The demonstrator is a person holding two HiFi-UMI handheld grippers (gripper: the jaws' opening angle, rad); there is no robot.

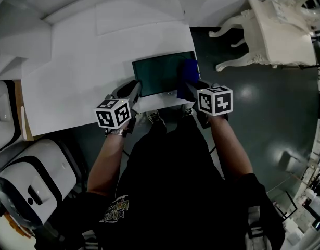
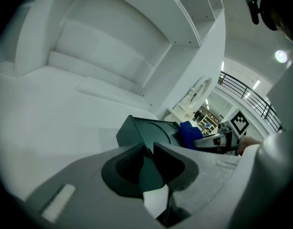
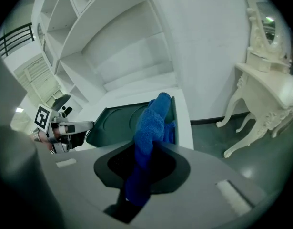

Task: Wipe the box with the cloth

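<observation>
A dark green box (image 1: 162, 73) lies at the near edge of the white table (image 1: 76, 72). At its near-left corner my left gripper (image 1: 133, 91) is shut on the box; in the left gripper view the green corner (image 2: 148, 168) sits wedged between the jaws of the left gripper (image 2: 150, 149). Over the box's right end hangs a blue cloth (image 1: 190, 71), with my right gripper (image 1: 189, 87) shut on it. In the right gripper view the cloth (image 3: 150, 123) stands up out of the right gripper (image 3: 146, 149) and drapes onto the box (image 3: 115, 120).
White shelving (image 3: 84, 37) rises behind the table. An ornate white dressing table (image 1: 282, 30) stands on the dark floor to the right. White rounded machines (image 1: 32, 184) sit at the lower left. The person's dark-clothed body fills the near foreground.
</observation>
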